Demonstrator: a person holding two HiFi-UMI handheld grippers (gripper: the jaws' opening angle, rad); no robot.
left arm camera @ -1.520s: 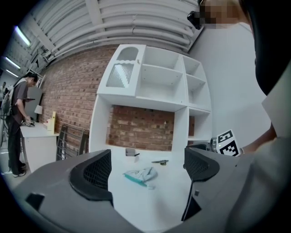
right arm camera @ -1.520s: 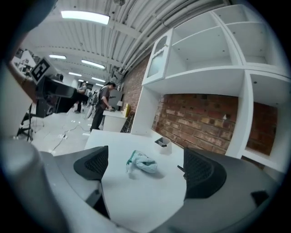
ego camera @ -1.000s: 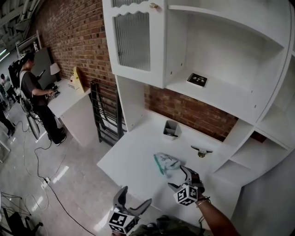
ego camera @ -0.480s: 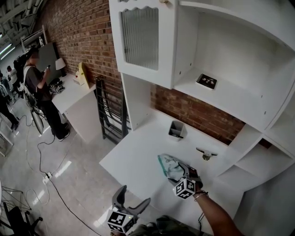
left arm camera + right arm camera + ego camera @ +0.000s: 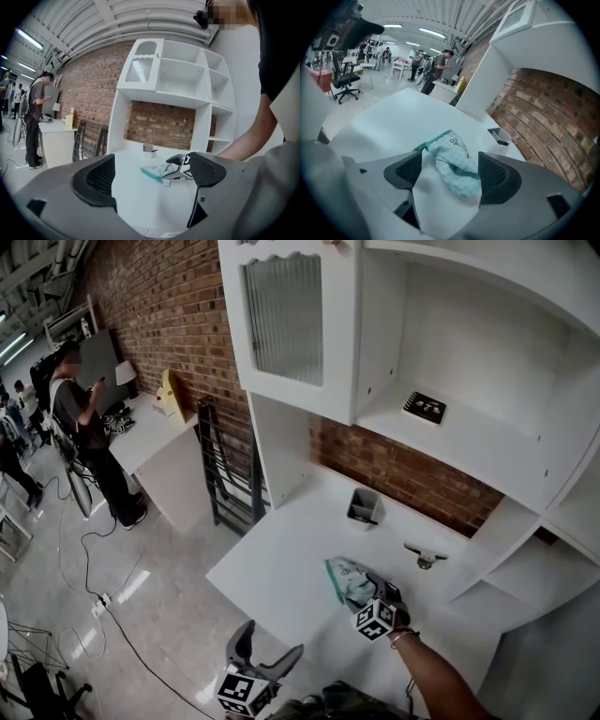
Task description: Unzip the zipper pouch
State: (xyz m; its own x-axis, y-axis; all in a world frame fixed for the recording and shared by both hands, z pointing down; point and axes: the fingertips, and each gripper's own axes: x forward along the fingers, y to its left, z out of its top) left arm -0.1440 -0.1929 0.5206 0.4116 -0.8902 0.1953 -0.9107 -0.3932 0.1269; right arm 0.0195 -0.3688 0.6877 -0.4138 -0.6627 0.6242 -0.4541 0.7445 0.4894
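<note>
The zipper pouch (image 5: 347, 577), pale mint check cloth with a teal zipper edge, lies flat on the white desk (image 5: 272, 559). My right gripper (image 5: 373, 592) points down at its near end. In the right gripper view the pouch (image 5: 452, 159) lies between the jaws, close against the right pad, with a gap at the left pad (image 5: 405, 171). The jaws have just been closing and do not clamp the pouch. My left gripper (image 5: 267, 650) hangs open off the desk's near edge, nothing between its fingers. In the left gripper view the pouch (image 5: 152, 171) and right gripper (image 5: 183, 168) lie ahead.
A grey pen holder (image 5: 364, 507) stands near the brick back wall, and a small metal part (image 5: 424, 557) lies to its right. A black item (image 5: 425, 407) sits on the cabinet shelf above. A person (image 5: 89, 418) stands at another desk far left.
My right gripper has moved forward and down over the near end of the pouch, and its jaws stand narrower. The left gripper stays about where it was.
</note>
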